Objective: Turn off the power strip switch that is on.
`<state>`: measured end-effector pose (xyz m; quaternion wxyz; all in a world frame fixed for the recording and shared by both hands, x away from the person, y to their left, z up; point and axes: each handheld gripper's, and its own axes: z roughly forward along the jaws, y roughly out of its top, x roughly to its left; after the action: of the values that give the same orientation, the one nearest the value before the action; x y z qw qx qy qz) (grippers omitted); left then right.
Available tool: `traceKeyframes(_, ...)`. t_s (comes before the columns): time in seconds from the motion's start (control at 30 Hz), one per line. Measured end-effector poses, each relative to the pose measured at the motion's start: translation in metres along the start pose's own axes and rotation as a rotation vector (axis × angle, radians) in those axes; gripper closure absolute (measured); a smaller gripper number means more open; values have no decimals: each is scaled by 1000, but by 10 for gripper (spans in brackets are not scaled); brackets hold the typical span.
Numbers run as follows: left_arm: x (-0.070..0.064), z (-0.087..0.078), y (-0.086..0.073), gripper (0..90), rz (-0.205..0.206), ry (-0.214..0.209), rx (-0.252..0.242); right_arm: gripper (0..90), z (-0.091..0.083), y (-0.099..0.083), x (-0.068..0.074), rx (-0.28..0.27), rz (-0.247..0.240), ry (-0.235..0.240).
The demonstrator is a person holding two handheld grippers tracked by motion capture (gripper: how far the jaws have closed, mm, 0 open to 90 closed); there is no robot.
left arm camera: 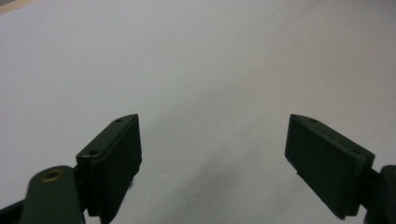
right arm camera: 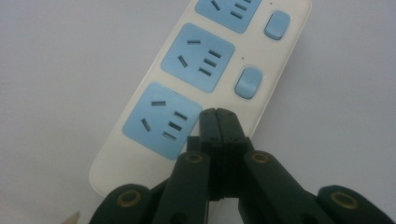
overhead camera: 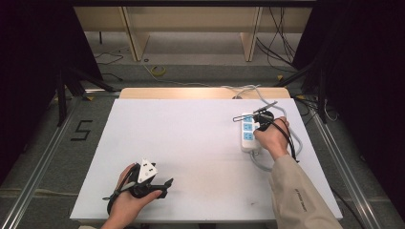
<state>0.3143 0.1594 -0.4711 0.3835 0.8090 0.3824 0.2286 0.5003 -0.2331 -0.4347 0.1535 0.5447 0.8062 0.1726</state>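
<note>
While the right gripper (right arm camera: 218,112) presses its 2 jaws together with nothing between them, its tips rest on the white power strip (right arm camera: 140,140), just beside the nearest blue socket (right arm camera: 161,119) and where that socket's switch would be. This strip lies at the right side of the white table (overhead camera: 191,138), with 3 blue sockets. Near the front left edge, the left gripper (left arm camera: 212,140) has its jaws wide apart, holding nothing.

Table (overhead camera: 191,143) evenly lit from above, surroundings dark, soft shadows under hands; gripper views slightly soft and grainy, near jaws blurred, no glare.
</note>
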Motion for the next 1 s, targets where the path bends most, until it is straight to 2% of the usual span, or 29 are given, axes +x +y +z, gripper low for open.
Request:
traceKeyframes(0.27,0,-1,0,185,0,2,-3,900,1,0,2,7,-8,-15)
traceKeyframes(0.5,0,0,0,185,-1,1,-1,900,1,0,1,8,-1,-9)
traceKeyframes(1.0,0,0,-1,184,-3,1,0,900,1,-2,2,-17,-2,-18)
